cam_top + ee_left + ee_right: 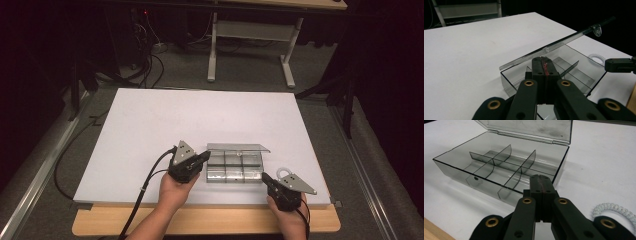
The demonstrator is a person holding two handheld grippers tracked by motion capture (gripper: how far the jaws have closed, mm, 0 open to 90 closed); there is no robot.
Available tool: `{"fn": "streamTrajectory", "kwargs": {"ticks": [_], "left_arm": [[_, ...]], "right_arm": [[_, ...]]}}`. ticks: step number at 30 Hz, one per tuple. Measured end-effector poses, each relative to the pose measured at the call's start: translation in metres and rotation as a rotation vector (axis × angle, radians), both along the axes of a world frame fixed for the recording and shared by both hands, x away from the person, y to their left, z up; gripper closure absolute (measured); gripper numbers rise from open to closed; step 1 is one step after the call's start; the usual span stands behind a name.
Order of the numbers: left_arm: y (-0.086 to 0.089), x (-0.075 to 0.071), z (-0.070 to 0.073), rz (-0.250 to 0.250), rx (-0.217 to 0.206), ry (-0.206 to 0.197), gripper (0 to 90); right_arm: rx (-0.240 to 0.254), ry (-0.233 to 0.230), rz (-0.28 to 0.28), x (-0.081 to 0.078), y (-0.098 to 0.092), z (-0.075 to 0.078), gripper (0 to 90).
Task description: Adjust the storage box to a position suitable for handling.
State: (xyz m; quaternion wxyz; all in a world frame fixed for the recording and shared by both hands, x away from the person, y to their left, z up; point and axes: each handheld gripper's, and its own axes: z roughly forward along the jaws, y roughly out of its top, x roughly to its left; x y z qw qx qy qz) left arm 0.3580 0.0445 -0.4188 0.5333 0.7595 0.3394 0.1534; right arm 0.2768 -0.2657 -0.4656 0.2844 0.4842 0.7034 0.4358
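While our left tongs [204,157] and right tongs [265,177] sit closed and empty, we judge the open divided box [235,167] needs the coiled hair tie [615,210] next.

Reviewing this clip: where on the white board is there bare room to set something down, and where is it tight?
Free: the white board beyond the clear box, up to its far edge, plus the whole strip left of the left gripper. Crowded: the near edge, where both grippers flank the box and a white coiled ring lies by the right gripper.
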Motion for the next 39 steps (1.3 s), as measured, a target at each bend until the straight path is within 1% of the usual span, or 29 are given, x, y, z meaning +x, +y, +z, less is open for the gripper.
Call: {"fn": "streamTrajectory", "kwargs": {"ticks": [8, 9, 16, 21, 29, 39], "left_arm": [[-0.003, 0.008, -0.002, 0.013, 0.018, 0.003, 90.0], [-0.004, 0.009, -0.003, 0.008, 0.014, 0.006, 90.0], [-0.004, 0.016, -0.006, 0.026, 0.027, 0.007, 90.0], [-0.005, 0.020, -0.009, 0.030, 0.019, 0.013, 90.0], [-0.007, 0.024, -0.013, 0.033, 0.026, 0.020, 90.0], [-0.007, 0.031, -0.018, 0.047, 0.021, 0.027, 90.0]], "right_arm": [[0.001, 0.001, -0.001, 0.000, 0.000, 0.000, 90.0], [0.001, 0.001, -0.002, 0.000, 0.000, 0.000, 90.0], [0.002, -0.001, -0.002, 0.000, -0.001, 0.000, 90.0], [0.001, -0.001, -0.002, 0.000, -0.001, 0.000, 90.0], [0.004, 0.000, -0.001, 0.000, -0.001, 0.000, 90.0], [0.005, 0.000, -0.001, 0.000, -0.001, 0.000, 90.0]]}}
